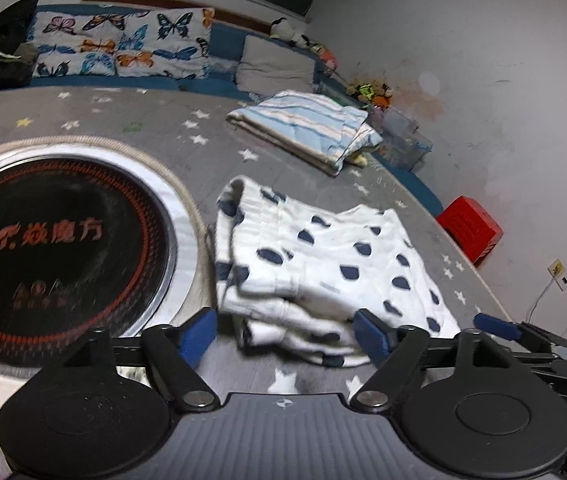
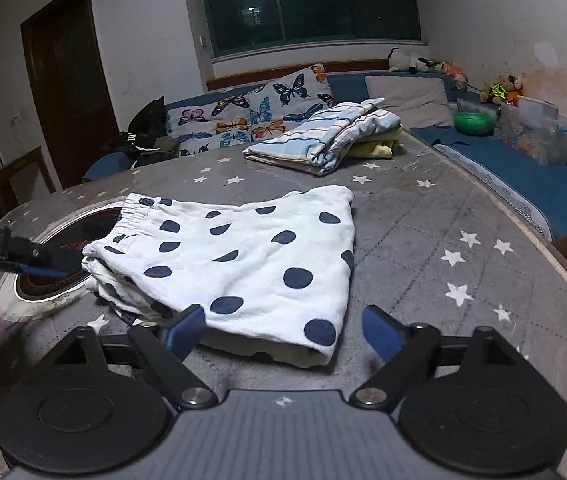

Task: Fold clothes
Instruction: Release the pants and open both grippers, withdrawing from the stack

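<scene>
White shorts with dark blue dots (image 1: 323, 264) lie folded on the grey star-patterned table (image 1: 155, 128). They also show in the right wrist view (image 2: 243, 264). My left gripper (image 1: 287, 334) is open at the near edge of the folded shorts, holding nothing. My right gripper (image 2: 283, 332) is open just in front of the shorts' near hem, holding nothing. The right gripper's blue fingertips (image 1: 495, 326) show at the right in the left wrist view. The left gripper's blue fingertips (image 2: 43, 270) show at the left in the right wrist view, beside the waistband.
A round black induction cooktop (image 1: 55, 240) is set in the table left of the shorts. A folded striped blue garment pile (image 1: 303, 128) lies farther back. A sofa with a butterfly pillow (image 2: 255, 112), a red crate (image 1: 471, 230) and toys stand beyond the table edge.
</scene>
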A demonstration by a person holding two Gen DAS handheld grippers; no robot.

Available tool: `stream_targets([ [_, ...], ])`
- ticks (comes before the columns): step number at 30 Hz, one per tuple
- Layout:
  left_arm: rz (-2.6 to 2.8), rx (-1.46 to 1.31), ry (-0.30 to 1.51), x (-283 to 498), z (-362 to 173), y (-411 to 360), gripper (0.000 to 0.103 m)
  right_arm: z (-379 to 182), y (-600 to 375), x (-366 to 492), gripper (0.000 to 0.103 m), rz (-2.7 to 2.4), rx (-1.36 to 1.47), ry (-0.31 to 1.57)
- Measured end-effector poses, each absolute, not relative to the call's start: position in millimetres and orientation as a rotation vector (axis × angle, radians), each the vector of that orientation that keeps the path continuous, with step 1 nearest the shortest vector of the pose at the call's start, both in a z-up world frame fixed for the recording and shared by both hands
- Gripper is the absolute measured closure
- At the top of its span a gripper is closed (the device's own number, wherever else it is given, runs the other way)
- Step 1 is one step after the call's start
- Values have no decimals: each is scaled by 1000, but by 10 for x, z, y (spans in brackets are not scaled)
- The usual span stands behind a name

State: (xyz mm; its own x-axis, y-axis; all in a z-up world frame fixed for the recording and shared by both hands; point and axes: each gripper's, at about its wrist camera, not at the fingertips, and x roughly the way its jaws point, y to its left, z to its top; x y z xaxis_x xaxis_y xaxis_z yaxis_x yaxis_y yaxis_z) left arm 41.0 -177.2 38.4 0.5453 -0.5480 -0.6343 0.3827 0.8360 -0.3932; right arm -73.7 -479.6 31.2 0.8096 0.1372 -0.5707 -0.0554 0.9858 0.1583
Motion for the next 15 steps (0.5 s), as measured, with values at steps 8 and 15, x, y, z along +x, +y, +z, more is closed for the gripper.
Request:
stream_targets([
  [8,-539,-207,839,264,339,-1735,6,312,-4685,-857,2,96,162,607],
  [15,-537,-198,828,168,350,-1667,0,337,-4546,-945,0,71,159,597],
])
